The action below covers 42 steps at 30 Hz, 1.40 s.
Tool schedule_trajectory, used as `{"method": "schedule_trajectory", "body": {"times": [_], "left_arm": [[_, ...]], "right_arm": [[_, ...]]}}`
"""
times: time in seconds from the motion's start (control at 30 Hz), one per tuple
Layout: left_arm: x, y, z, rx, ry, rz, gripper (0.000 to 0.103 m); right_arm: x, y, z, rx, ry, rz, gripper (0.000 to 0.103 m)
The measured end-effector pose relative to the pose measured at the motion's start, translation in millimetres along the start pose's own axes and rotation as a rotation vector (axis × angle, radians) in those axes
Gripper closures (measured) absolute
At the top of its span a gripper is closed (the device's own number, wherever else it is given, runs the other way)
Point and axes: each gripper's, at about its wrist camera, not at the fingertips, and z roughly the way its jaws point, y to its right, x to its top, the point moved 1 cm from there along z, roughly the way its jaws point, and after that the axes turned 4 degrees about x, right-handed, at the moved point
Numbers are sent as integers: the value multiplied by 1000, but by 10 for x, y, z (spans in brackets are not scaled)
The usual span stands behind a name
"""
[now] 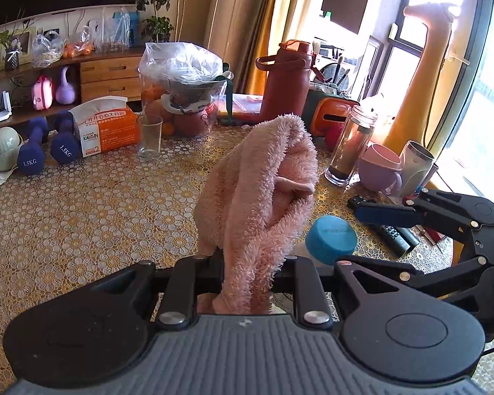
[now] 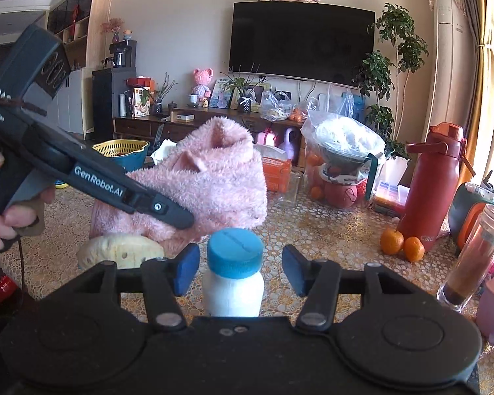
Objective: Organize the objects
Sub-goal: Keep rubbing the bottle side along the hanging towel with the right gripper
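My left gripper (image 1: 247, 273) is shut on a fluffy pink towel (image 1: 263, 194) and holds it up above the table; the towel hides its fingertips. In the right wrist view the same towel (image 2: 214, 184) hangs from the left gripper (image 2: 178, 217) at the left. My right gripper (image 2: 240, 270) is open, its blue pads on either side of a white bottle with a blue cap (image 2: 235, 253), not touching it. In the left wrist view the blue cap (image 1: 331, 238) sits beside the right gripper's blue pad (image 1: 385, 214).
The patterned table (image 1: 82, 214) holds a drinking glass (image 1: 149, 136), tissue box (image 1: 110, 128), dumbbells (image 1: 46, 151), red flask (image 1: 285, 82), glass tumbler (image 1: 350, 146), pink cup (image 1: 380, 168), remotes (image 1: 388, 230), two oranges (image 2: 401, 242) and a yellow sponge (image 2: 120, 251).
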Motion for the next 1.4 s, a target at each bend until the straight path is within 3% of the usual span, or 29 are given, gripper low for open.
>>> {"method": "schedule_trajectory", "body": {"times": [0.2, 0.33, 0.53, 0.8, 1.1, 1.23, 1.4], "left_arm": [[-18, 71, 35, -74, 1, -32, 82], [-65, 106, 116, -105, -16, -29, 82], [-152, -61, 311, -183, -64, -128, 83], [-326, -121, 617, -173, -156, -131, 83], [-516, 2, 856, -100, -226, -24, 83], [-472, 4, 720, -81, -192, -2, 83], [-346, -57, 251, -62, -81, -4, 83]], "right_arm": [[108, -34, 86, -1, -52, -64, 50], [109, -94, 175, 15, -100, -109, 62], [129, -88, 195, 13, -122, -133, 64], [132, -58, 151, 38, -141, -144, 64], [105, 15, 67, 37, -139, -124, 64], [105, 24, 56, 35, -138, -122, 64], [111, 37, 46, 34, -134, -119, 64]]}}
